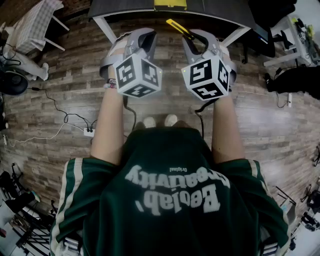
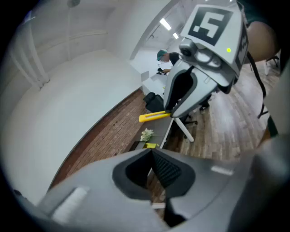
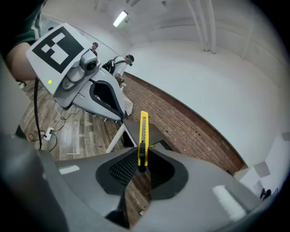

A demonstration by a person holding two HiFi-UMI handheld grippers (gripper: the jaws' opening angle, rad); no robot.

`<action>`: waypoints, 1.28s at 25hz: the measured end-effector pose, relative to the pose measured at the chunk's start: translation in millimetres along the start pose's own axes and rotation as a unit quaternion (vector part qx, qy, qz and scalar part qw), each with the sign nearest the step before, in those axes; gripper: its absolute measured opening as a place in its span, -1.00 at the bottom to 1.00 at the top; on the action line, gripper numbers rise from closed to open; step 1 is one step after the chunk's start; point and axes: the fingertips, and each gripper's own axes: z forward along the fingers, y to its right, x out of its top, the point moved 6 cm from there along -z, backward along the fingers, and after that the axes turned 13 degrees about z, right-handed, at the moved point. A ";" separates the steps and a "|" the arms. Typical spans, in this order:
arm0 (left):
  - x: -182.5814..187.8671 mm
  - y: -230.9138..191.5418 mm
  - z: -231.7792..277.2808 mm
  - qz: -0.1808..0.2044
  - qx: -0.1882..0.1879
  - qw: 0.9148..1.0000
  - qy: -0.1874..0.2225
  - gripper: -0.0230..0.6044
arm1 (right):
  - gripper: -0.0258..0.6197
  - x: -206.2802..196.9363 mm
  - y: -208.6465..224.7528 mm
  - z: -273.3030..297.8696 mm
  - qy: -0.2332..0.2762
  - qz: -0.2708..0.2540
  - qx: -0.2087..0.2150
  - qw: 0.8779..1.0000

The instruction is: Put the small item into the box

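Two tools, one yellow cutter, one dark surface. Right tool (image 3: 142,158) is clamped on the cutter (image 3: 143,131): slim yellow snap-off knife with a black slider. It is gripped at its rear end and held in the air, sticking out toward 11 o'clock in the head view. Left tool (image 2: 152,156) has its jaws together with nothing between them. The surface (image 1: 220,10) sits at 12 o'clock, on white legs, above a wood-plank floor (image 1: 60,75).

Lab workroom — floor cables (image 1: 66,116), desk (image 1: 130,7); brick wall (image 3: 195,129)
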 end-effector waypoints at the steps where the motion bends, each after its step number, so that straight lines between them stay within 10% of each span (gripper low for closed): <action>1: 0.1 0.3 -0.3 0.000 -0.001 1.000 0.000 -0.92 | -0.69 -0.3 -0.7 -0.3 -0.001 -0.001 0.000 1.000; 32: 18.9 9.1 -3.9 -0.009 -0.005 1.000 0.010 -0.92 | -0.69 -11.7 4.2 -21.3 0.004 -0.008 -0.010 1.000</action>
